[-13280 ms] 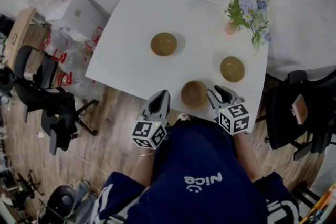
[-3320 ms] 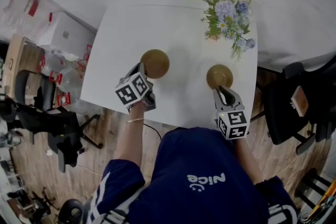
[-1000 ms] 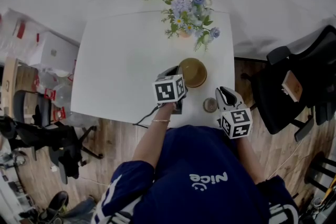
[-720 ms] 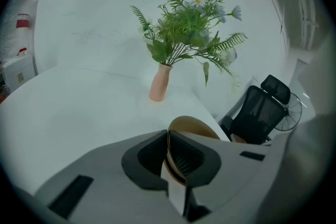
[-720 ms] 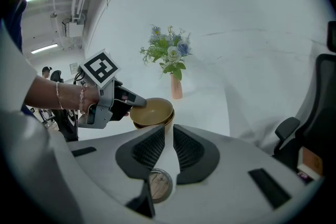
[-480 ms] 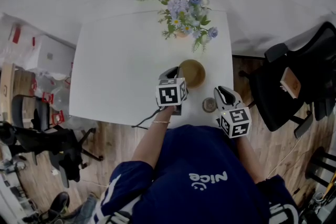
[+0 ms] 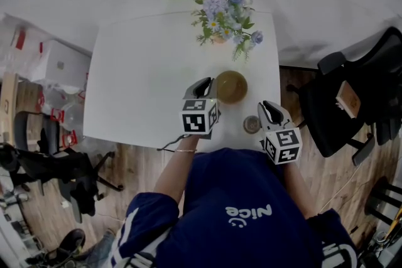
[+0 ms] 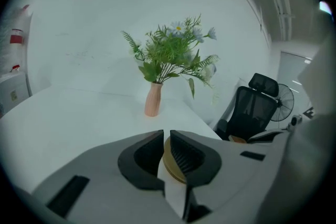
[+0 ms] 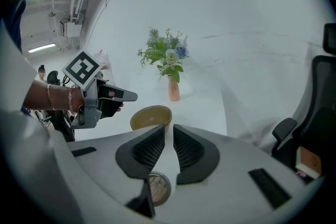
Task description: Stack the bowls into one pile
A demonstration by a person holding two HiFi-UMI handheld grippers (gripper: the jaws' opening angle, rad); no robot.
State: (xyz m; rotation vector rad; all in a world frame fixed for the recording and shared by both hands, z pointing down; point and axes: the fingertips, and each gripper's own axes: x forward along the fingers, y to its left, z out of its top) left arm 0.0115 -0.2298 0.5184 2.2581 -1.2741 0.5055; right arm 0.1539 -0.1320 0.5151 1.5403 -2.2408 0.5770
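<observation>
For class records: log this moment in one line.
bowl pile: stacked | left claw: just opened, empty | right claw: open, empty

A white table (image 7: pixel 144 72) bears stacked bowls (image 7: pixel 231 86), flower vase (image 7: pixel 218 39), small disc (image 7: pixel 252 125).

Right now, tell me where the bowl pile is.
In the head view the bowl pile sits toward the right side of the table, between the vase behind it and the small disc by the near edge.

Flower vase (image 8: pixel 153 99) and round disc (image 7: pixel 252 125) on white table (image 7: pixel 144 85).
</observation>
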